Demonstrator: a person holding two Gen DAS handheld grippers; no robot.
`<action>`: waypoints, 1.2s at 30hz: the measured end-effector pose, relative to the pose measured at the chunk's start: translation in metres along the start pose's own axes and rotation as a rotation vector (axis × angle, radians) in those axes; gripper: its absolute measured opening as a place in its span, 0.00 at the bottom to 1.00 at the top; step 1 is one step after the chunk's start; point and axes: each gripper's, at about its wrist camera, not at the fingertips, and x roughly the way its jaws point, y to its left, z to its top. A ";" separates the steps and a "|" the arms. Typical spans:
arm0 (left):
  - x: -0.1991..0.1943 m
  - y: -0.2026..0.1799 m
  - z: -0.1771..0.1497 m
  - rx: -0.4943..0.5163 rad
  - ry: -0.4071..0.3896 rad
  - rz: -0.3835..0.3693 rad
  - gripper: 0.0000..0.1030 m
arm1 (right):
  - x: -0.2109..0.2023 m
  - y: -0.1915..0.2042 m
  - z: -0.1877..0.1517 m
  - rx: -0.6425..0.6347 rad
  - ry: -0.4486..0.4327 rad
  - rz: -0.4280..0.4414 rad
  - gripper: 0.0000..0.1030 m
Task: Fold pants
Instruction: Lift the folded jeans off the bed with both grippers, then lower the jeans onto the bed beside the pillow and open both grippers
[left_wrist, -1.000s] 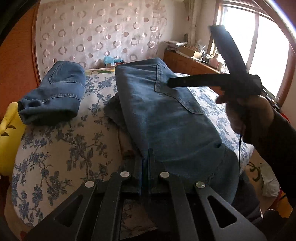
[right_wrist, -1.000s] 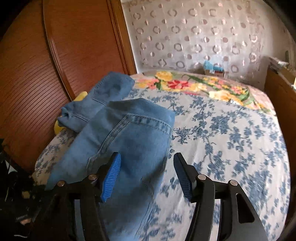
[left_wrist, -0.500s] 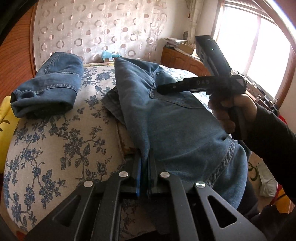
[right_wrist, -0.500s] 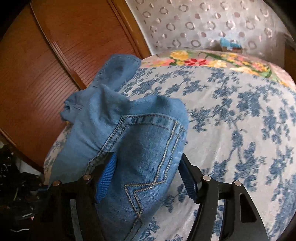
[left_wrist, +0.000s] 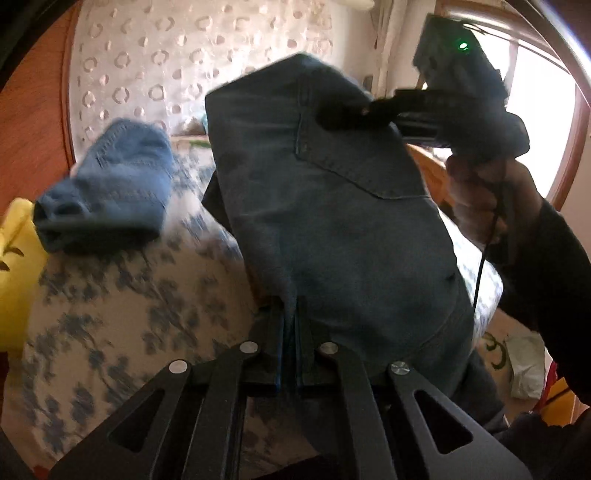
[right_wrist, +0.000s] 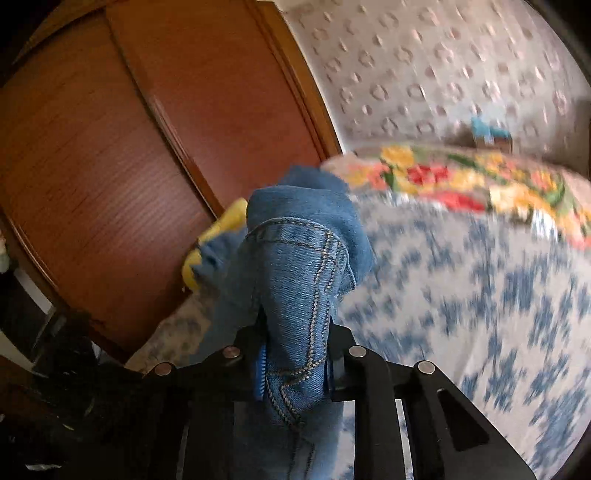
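Now — my left gripper (left_wrist: 290, 328) pinched the jeans (left_wrist: 332, 221) edge | my right gripper (right_wrist: 295, 363) clamped denim — folded pair (left_wrist: 107, 192) at ten o'clock.

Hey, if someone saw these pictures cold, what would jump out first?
The dark blue jeans fill the centre, lifted above the floral bedspread, pinched by the left gripper below and the right gripper at the far end. A second folded pair lies on the bed to the left.

Floral-sheeted bed (right_wrist: 480, 295), wooden wardrobe (right_wrist: 129, 147), circle-patterned wall (left_wrist: 147, 74), bright window (left_wrist: 543, 118)
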 end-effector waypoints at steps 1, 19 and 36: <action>-0.005 0.004 0.006 -0.006 -0.021 0.001 0.05 | -0.004 0.010 0.011 -0.024 -0.010 0.000 0.22; -0.120 0.120 0.089 -0.056 -0.350 0.196 0.05 | 0.042 0.124 0.164 -0.262 -0.151 0.097 0.21; 0.030 0.224 0.120 -0.071 -0.059 0.277 0.04 | 0.264 -0.083 0.131 0.087 0.061 -0.019 0.54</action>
